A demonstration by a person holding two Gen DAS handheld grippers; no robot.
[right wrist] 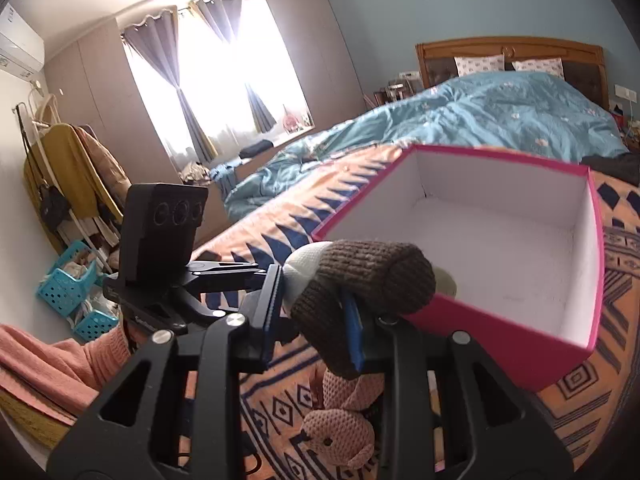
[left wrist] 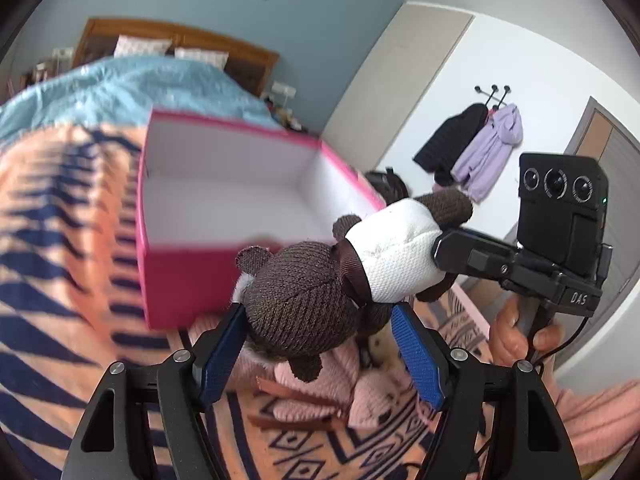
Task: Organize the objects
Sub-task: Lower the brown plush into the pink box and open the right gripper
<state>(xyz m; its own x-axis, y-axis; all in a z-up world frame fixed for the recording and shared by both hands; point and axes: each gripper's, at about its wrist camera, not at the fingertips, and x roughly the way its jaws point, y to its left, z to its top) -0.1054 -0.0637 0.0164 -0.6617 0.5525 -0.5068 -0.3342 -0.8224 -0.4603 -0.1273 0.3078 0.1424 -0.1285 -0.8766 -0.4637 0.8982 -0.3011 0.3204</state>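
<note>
- The brown knitted teddy bear in a white shirt (left wrist: 320,280) hangs in the air just before the open pink cardboard box (left wrist: 224,184).
- Its face is turned away, hidden.
- The left gripper (left wrist: 320,344) brackets its head, fingers spread.
- The right gripper (right wrist: 316,312) is clenched on its leg.

box (left wrist: 224,200) on blanket (left wrist: 60,240), open side up; bear (left wrist: 320,300) held just before box; pink toy (left wrist: 328,392) on blanket under bear; pillows (left wrist: 140,46) behind box.
</note>
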